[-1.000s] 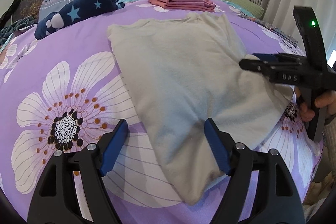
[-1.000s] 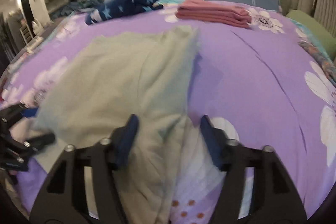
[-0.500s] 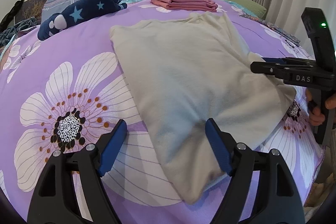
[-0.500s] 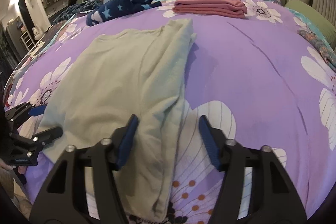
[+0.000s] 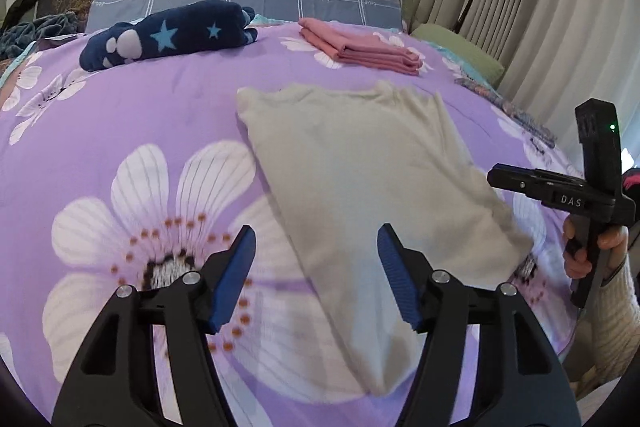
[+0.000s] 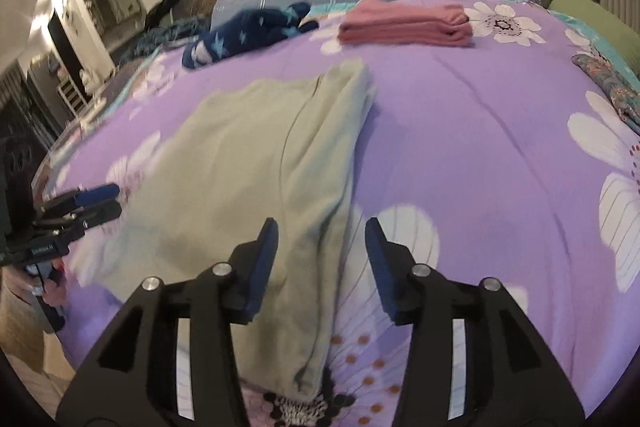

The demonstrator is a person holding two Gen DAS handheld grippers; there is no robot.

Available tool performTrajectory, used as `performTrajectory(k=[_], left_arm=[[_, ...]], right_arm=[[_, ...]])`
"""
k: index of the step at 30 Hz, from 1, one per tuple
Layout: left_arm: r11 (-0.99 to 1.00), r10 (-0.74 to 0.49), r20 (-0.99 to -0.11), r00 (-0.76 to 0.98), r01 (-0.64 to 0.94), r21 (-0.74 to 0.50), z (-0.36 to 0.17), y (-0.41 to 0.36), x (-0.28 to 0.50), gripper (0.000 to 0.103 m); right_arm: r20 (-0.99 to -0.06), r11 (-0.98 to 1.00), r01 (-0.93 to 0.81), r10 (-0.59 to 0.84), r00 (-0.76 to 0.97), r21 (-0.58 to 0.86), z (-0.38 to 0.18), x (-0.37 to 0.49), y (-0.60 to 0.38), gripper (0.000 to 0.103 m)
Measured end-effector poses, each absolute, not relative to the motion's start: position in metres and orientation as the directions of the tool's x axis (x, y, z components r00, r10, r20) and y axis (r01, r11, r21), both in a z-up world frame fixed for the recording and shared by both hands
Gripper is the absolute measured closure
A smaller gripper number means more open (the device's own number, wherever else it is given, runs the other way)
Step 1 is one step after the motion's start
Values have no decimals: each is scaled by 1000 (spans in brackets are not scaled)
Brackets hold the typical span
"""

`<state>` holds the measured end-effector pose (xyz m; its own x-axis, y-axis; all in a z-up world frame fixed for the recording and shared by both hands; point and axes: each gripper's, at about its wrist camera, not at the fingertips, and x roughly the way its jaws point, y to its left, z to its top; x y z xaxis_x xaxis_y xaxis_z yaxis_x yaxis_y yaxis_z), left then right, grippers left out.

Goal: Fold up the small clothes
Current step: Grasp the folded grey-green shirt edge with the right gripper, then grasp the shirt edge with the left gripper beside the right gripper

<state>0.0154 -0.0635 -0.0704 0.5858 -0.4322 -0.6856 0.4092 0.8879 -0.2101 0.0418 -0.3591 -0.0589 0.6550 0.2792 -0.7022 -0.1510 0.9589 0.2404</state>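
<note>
Two hand-held grippers hover over the bed: the left hand-held gripper [image 5: 316,273] has its jaws spread, just narrowed, with nothing pinched, and the right hand-held gripper [image 6: 322,261] likewise stands spread, just widened, clear of the cloth. The beige shirt [image 5: 372,171] lies flat on the purple floral bedspread [image 5: 160,107], already folded lengthwise, with its near hem below both tools. Judged light, limp and prone to sagging, it is best taken at the two near hem corners, through all layers, and carried over evenly.
</note>
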Motion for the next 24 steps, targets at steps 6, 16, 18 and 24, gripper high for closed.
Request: performTrajectory(k=[6,16,18,24], left_arm=[[862,-471,-749,466,423,-279,-99,-82,49,38],[816,-525,-753,397,487,-312,-109,-100,68,27],[811,-530,-751,394,495,-312,-110,-102,70,26],[788,-559,-744,365,511,-342,-111,-106,83,25]], right_arm=[[-729,893,-115,424,538,434,-81,83,-378,47],[-662,790,-149,586,467,594,-93,96,-396,40],[-663,791,-165,591,460,590,-93,96,-395,40],[-659,777,-191,615,434,600,-93,110,-394,40]])
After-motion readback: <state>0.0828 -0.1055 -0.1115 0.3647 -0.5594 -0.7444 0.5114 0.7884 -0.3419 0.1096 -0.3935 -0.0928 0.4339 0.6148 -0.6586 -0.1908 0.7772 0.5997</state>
